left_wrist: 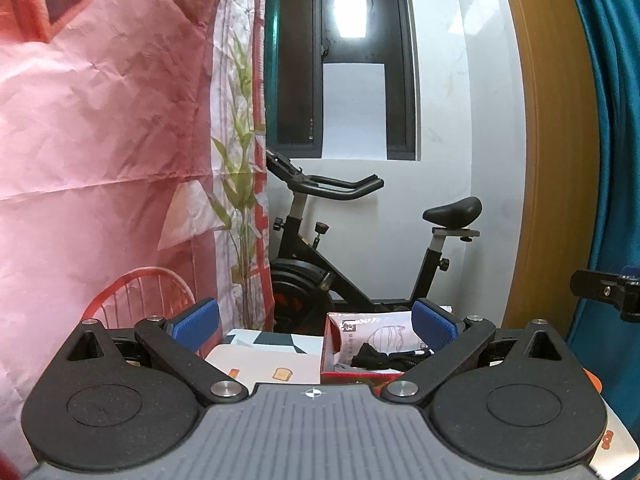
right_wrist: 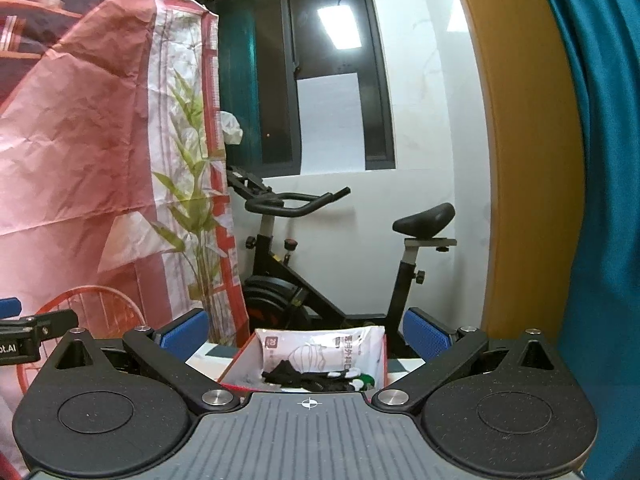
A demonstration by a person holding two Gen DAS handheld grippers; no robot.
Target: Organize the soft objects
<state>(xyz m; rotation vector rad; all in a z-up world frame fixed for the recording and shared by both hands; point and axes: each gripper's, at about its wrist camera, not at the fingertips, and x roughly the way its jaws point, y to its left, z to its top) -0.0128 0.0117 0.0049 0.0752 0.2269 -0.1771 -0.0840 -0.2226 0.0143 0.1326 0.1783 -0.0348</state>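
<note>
A red open box [left_wrist: 352, 378] [right_wrist: 390, 360] stands low ahead. Inside it lean a white mask packet [left_wrist: 380, 332] [right_wrist: 320, 350] and some black soft items [left_wrist: 372, 358] [right_wrist: 296, 378]. My left gripper [left_wrist: 316, 326] is open, its blue pads wide apart and empty, raised before the box. My right gripper [right_wrist: 306, 330] is open too, with nothing between its fingers and the box seen through the gap. The right gripper's edge [left_wrist: 608, 292] shows at the far right of the left wrist view. The left gripper's edge [right_wrist: 24, 332] shows at the far left of the right wrist view.
A white printed surface [left_wrist: 264, 364] lies under and left of the box. A pink patterned sheet [left_wrist: 100, 140] [right_wrist: 80, 140] hangs on the left. An exercise bike [left_wrist: 360, 248] [right_wrist: 340, 260] stands behind the box. A teal curtain [left_wrist: 608, 120] [right_wrist: 600, 160] hangs at the right.
</note>
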